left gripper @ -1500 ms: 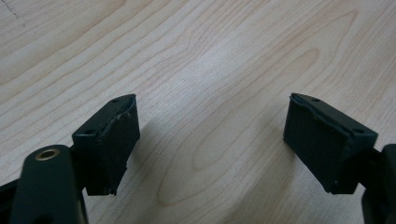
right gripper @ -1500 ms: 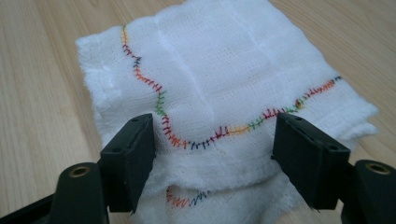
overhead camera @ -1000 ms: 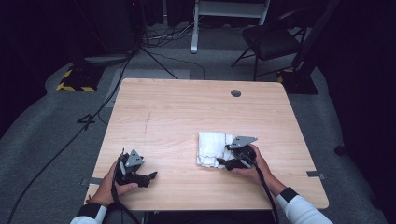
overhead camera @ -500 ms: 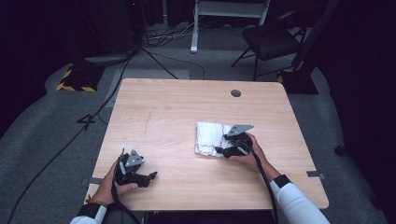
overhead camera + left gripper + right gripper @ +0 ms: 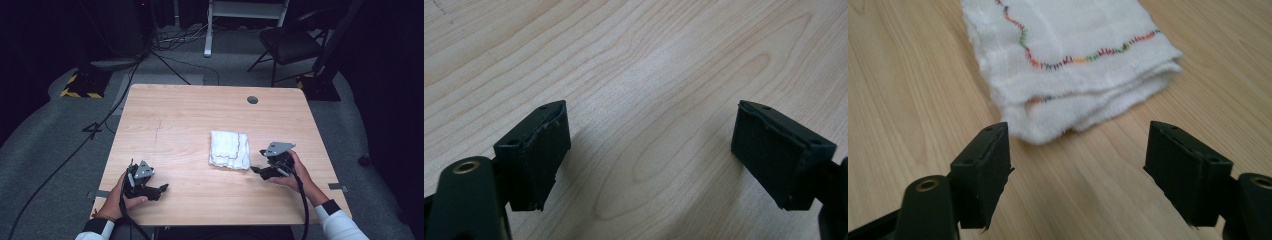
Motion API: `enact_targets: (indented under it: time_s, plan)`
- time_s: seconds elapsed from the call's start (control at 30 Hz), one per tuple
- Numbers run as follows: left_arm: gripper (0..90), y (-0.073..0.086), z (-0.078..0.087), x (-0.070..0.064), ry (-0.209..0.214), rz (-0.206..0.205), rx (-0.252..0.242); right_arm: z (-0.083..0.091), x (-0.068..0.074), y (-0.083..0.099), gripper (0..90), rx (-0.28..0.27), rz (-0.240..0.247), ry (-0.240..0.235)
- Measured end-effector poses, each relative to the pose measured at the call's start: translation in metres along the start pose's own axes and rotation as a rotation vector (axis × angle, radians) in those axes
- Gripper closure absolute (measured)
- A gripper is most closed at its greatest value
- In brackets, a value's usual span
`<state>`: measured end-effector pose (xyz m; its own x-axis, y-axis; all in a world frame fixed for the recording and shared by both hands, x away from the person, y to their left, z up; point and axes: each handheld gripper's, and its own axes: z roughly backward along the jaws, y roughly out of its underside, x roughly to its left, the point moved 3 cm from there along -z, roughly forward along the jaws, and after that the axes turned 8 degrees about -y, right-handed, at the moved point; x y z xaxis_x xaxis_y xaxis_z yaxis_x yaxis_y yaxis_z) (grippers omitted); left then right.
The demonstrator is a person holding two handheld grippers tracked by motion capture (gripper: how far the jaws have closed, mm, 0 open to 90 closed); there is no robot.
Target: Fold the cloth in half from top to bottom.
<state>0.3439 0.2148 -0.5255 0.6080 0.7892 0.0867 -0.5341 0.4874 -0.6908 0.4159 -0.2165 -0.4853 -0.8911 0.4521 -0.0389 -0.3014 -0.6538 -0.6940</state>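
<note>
At the near left of the wooden table [image 5: 190, 120], the left gripper [image 5: 161, 189] is held low over the surface by the person's left hand [image 5: 120, 197], its grey three-cornered plate facing up. In the left gripper view its two black jaws are seen spread wide apart — nothing is held between them, and bare wood grain is seen in the gap.

Toward the right of the table's middle, a folded white cloth [image 5: 229, 149] is laid flat on the wood. In the right gripper view the cloth [image 5: 1068, 65] is shown as several stacked layers, with a line of multicoloured stitching run across its top face and one folded corner pointed toward the camera.

Just right of the cloth, the right gripper [image 5: 255, 170] is held by the person's right hand [image 5: 292, 172], a white cuff being seen at the wrist. Its jaws are likewise parted wide and empty — the cloth's nearest corner is seen just beyond the tips, close to them but not touched. A cable is trailed from the gripper back along the forearm.
</note>
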Motion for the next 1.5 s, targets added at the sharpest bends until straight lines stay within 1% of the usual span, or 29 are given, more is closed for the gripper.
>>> enact_targets:
  time_s: [0.07, 0.17, 0.27, 0.37, 0.4, 0.57, 0.67, 0.7, 0.77, 0.83, 0.9, 1.07, 1.13, 1.2, 1.27, 1.5]
  plan:
    - [16.0, 0.0, 0.0, 0.0, 0.0, 0.0, 0.0, 0.008, 0.0, 0.006, 26.8, 0.0, 0.006, 0.015]
    - [16.0, 0.0, 0.0, 0.0, 0.0, 0.0, 0.0, 0.022, 0.001, 0.019, 26.9, 0.015, 0.014, 0.048]
    - [16.0, 0.0, 0.0, 0.0, 0.0, 0.0, 0.0, 0.031, 0.001, 0.031, 26.9, 0.031, 0.019, 0.074]
    - [16.0, 0.0, 0.0, 0.0, 0.0, 0.0, 0.0, 0.039, 0.001, 0.042, 26.9, 0.035, 0.007, 0.085]
    - [16.0, 0.0, 0.0, 0.0, 0.0, 0.0, 0.0, 0.043, 0.001, 0.047, 26.9, 0.032, -0.001, 0.094]
    - [16.0, 0.0, 0.0, 0.0, 0.0, 0.0, 0.0, 0.055, 0.0, 0.066, 26.8, 0.028, -0.032, 0.109]
    - [16.0, 0.0, 0.0, 0.0, 0.0, 0.0, 0.0, 0.059, -0.001, 0.082, 26.7, 0.021, -0.072, 0.099]
    - [16.0, 0.0, 0.0, 0.0, 0.0, 0.0, 0.0, 0.061, -0.002, 0.086, 26.7, 0.022, -0.077, 0.102]
    - [16.0, 0.0, 0.0, 0.0, 0.0, 0.0, 0.0, 0.065, -0.004, 0.097, 26.7, 0.009, -0.12, 0.1]
    - [16.0, 0.0, 0.0, 0.0, 0.0, 0.0, 0.0, 0.068, -0.007, 0.107, 26.7, -0.003, -0.148, 0.105]
    - [16.0, 0.0, 0.0, 0.0, 0.0, 0.0, 0.001, 0.073, -0.009, 0.118, 26.6, -0.017, -0.186, 0.108]
    - [15.9, 0.0, 0.0, 0.0, -0.003, 0.001, 0.002, 0.081, -0.011, 0.132, 25.2, -0.039, -0.239, 0.126]
    - [15.8, 0.0, 0.0, 0.0, -0.003, 0.003, 0.003, 0.083, -0.013, 0.138, 24.0, -0.06, -0.26, 0.133]
    - [15.8, 0.0, 0.0, 0.0, -0.003, 0.004, 0.004, 0.086, -0.015, 0.144, 24.2, -0.086, -0.309, 0.137]
    - [15.8, 0.0, 0.0, 0.0, -0.004, 0.004, 0.003, 0.087, -0.016, 0.146, 21.1, -0.082, -0.323, 0.162]
    - [15.8, 0.0, 0.0, 0.0, -0.005, 0.004, 0.002, 0.088, -0.017, 0.147, 20.6, -0.08, -0.328, 0.16]
